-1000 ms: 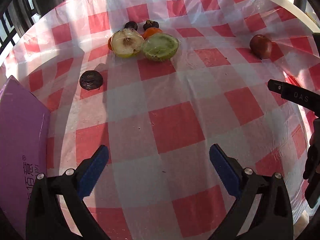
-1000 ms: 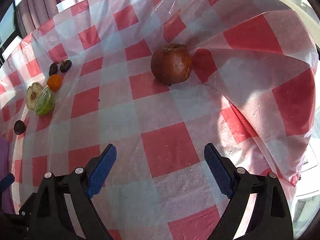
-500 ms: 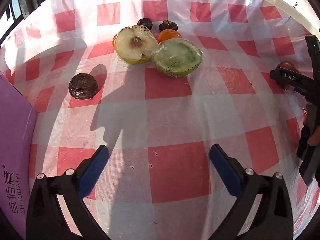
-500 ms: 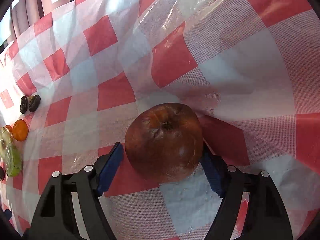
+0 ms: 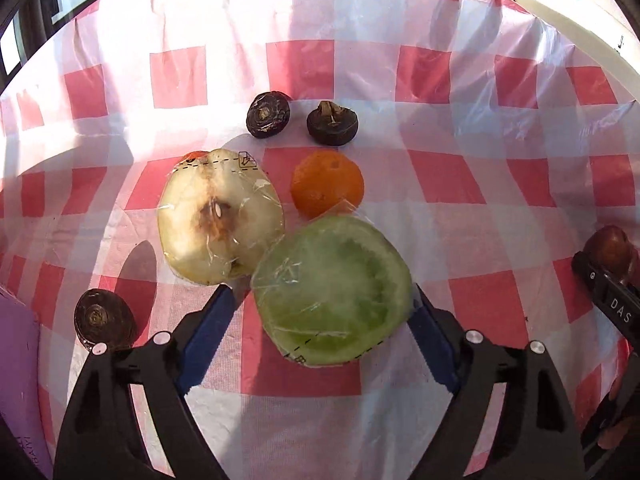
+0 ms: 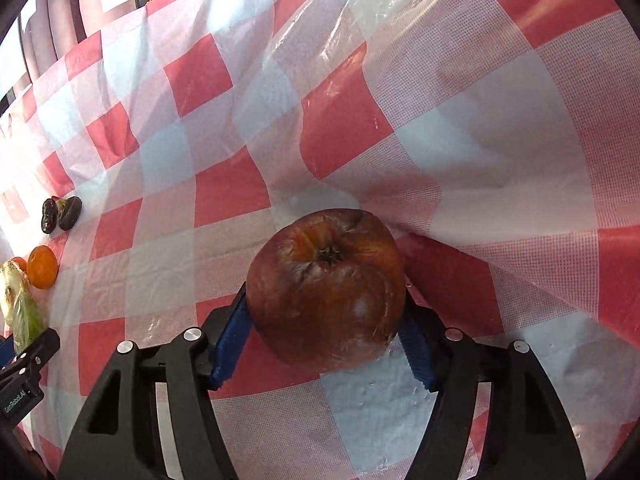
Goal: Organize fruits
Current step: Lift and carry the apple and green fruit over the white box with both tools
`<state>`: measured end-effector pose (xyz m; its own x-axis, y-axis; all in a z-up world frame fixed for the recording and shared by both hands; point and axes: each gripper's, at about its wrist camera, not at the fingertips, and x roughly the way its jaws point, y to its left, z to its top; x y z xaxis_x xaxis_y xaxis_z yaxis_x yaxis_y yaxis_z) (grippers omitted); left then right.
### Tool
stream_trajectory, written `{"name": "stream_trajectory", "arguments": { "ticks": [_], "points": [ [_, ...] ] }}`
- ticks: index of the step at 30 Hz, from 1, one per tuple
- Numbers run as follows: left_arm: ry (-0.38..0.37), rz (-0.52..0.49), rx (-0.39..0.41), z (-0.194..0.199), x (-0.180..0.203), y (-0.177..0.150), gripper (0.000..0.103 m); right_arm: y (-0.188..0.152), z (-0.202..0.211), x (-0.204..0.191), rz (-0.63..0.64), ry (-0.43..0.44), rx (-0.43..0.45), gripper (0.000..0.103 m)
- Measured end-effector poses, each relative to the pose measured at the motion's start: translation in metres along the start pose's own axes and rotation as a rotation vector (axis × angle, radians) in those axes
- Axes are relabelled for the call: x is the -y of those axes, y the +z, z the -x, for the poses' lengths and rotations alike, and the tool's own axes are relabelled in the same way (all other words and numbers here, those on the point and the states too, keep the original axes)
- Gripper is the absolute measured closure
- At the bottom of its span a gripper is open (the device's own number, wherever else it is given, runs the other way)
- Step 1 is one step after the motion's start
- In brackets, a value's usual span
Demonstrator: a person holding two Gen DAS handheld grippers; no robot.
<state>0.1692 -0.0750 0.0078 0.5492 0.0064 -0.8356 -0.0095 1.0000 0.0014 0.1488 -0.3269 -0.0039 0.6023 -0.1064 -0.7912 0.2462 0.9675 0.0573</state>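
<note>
Fingers (image 5: 208, 332) of the left gripper (image 5: 320, 340) are closing around the wrapped green fruit half (image 5: 332, 292), while the right gripper (image 6: 324, 344) clamps the brown apple (image 6: 326, 288).

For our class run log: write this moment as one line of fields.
left gripper: closing around wrapped green fruit half | right gripper: shut on brown apple

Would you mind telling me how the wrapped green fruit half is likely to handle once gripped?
The green fruit half wears glossy cling film, so the left gripper, now closing around it, may slip. Its cut flesh looks soft and probably bruises. Its flat face should keep it from rolling.
</note>
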Motion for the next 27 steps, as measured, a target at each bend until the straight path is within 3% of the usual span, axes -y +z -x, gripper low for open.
{"name": "stream_trajectory", "arguments": {
  "ticks": [1, 2, 9, 14, 20, 27],
  "points": [
    [0.002, 0.002, 0.006, -0.001, 0.001, 0.003, 0.027, 0.0, 0.0, 0.0, 0.0, 0.001, 0.0, 0.036],
    [0.003, -0.009, 0.017, 0.001, 0.003, 0.004, 0.041, 0.0, 0.0, 0.001, -0.001, 0.001, 0.0, 0.036],
    [-0.046, 0.004, -0.013, 0.029, -0.002, -0.027, 0.041, 0.0, 0.0, 0.0, 0.0, -0.004, 0.002, 0.037],
    [-0.051, -0.006, -0.032, 0.073, -0.011, -0.081, 0.041, 0.0, 0.0, 0.0, 0.002, -0.005, 0.001, 0.037],
    [-0.064, -0.103, -0.084, 0.119, -0.023, -0.143, 0.041, -0.003, 0.007, 0.001, -0.002, 0.001, 0.008, 0.042],
    [-0.079, -0.137, -0.061, 0.159, -0.048, -0.167, 0.041, -0.051, 0.058, -0.001, -0.022, 0.088, -0.037, 0.043]
  ]
}}
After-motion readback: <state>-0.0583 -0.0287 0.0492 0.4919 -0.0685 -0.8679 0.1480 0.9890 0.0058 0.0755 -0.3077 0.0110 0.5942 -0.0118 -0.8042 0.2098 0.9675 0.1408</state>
